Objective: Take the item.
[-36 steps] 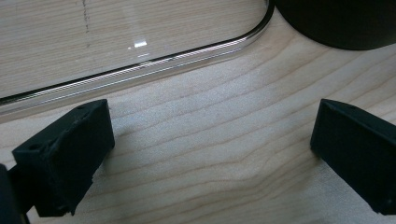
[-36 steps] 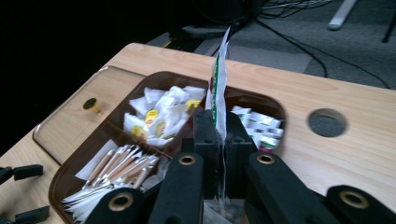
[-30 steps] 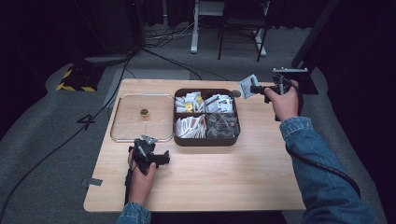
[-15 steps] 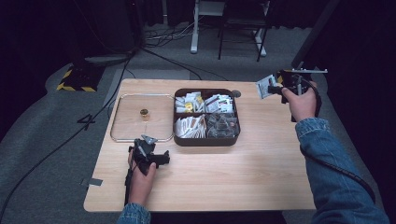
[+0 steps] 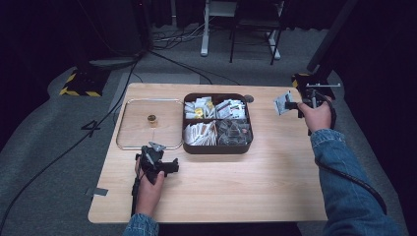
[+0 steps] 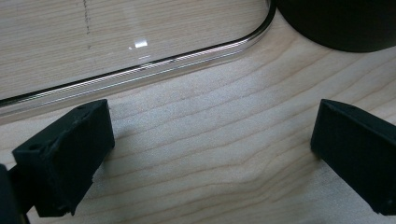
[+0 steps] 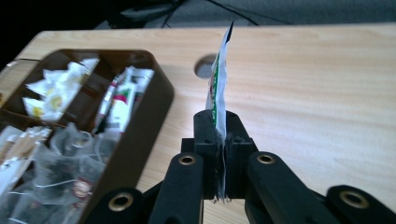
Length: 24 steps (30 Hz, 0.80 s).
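**Right claw pinches a sachet off the tray's far right corner; left claw spread at the near left**

The right claw (image 7: 219, 140) is pressed together on a thin white paper sachet with red and green print (image 7: 218, 88), which stands edge-on and upright between its pads. In the high view the same right claw (image 5: 291, 104) holds the sachet (image 5: 281, 103) above the bare light wooden surface (image 5: 275, 177), near the far right corner and just right of the dark brown four-compartment tray (image 5: 217, 147). The sachet is clear of the tray's rim. A small round hole in the surface (image 5: 248, 98) lies just beyond the tray's far right corner, between tray and sachet. From the tray's right wall to the right edge of the surface the wood is bare.

The left claw (image 6: 210, 144) is spread, with nothing between its pads and plain wood under them. In the high view it (image 5: 169, 166) rests near the left part of the near edge, just in front of the tray's near left corner and the near rail of a clear flat rectangular lid with rounded corners (image 5: 129, 140). That lid lies by the left edge, touching or just beside the tray's left wall, with a small brass-coloured knob (image 5: 152, 119) on it. The near half of the surface is open wood.
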{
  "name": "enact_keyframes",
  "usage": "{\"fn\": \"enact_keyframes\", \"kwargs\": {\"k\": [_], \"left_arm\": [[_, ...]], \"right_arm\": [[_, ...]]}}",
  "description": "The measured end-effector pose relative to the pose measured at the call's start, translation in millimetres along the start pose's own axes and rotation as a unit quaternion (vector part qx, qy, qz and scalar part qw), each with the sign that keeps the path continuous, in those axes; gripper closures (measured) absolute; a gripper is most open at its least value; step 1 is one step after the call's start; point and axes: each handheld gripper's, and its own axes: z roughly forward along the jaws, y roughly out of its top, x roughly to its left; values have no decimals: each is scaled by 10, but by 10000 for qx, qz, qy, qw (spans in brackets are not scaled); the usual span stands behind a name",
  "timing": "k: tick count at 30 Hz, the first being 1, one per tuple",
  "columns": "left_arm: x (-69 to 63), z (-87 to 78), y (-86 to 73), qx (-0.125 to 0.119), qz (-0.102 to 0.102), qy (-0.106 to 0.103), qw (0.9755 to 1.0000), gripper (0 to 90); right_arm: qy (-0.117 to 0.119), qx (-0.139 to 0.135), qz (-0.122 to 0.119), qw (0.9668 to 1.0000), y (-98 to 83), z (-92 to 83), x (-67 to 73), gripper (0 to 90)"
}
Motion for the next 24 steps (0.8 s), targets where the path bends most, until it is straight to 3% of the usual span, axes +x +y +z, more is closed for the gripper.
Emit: {"fn": "enact_keyframes", "kwargs": {"k": [13,19,24], "left_arm": [[1,1,1,-1,-4,-3,10000,0],[1,2,2,-1,-5,-2,10000,0],[1,1,2,1,-3,-2,10000,0]], "right_arm": [[-187,563,189,9981,-287,298,-162,875],[-152,682,179,9974,-348,347,-175,875],[-87,840,348,9958,-416,389,-219,873]]}}
